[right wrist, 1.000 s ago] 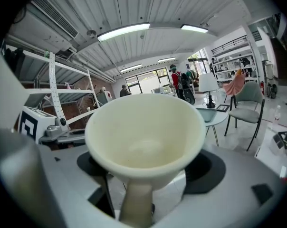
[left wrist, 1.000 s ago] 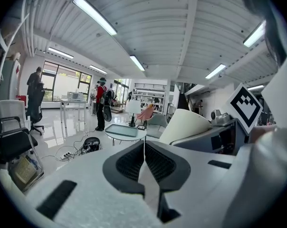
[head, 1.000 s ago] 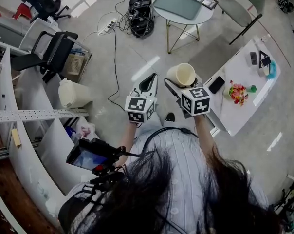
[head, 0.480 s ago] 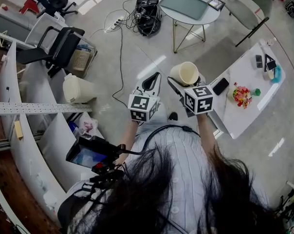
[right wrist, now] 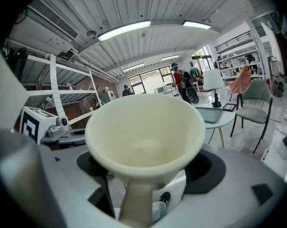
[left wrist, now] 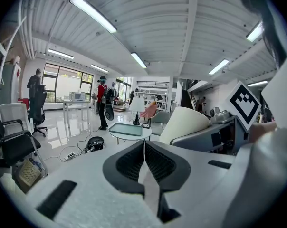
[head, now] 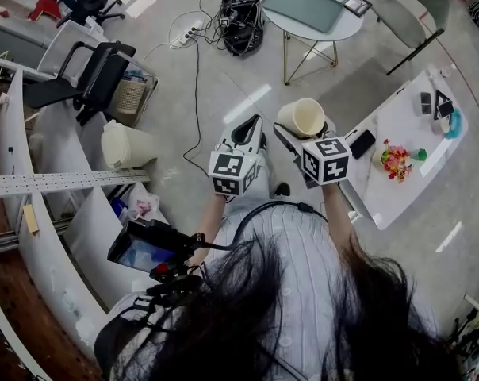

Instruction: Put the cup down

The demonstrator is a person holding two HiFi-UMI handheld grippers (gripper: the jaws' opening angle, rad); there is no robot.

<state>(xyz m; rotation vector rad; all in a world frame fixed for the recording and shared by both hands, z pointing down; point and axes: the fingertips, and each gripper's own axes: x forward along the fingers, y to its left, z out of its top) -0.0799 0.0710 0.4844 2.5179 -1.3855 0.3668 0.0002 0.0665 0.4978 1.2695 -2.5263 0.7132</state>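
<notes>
A cream cup (head: 301, 117) hangs in the air above the floor, mouth tilted toward me, held by its handle in my right gripper (head: 296, 136). In the right gripper view the cup (right wrist: 143, 132) fills the middle, and the right gripper (right wrist: 144, 177) is shut on the handle below the bowl. My left gripper (head: 247, 132) sits just left of the cup with nothing in it. Its jaws meet in the left gripper view, so the left gripper (left wrist: 144, 148) is shut, and the cup (left wrist: 184, 123) shows to its right.
A long white table (head: 386, 189) with a phone (head: 362, 143) and a flower bunch (head: 396, 159) stands right of the cup. A round table (head: 307, 6) and a grey chair (head: 418, 2) are farther off. Cables, a white bin (head: 124, 145) and a black chair (head: 93, 70) lie left.
Both grippers and the cup have drifted slightly to the right in the head view. The hold on the cup is unchanged.
</notes>
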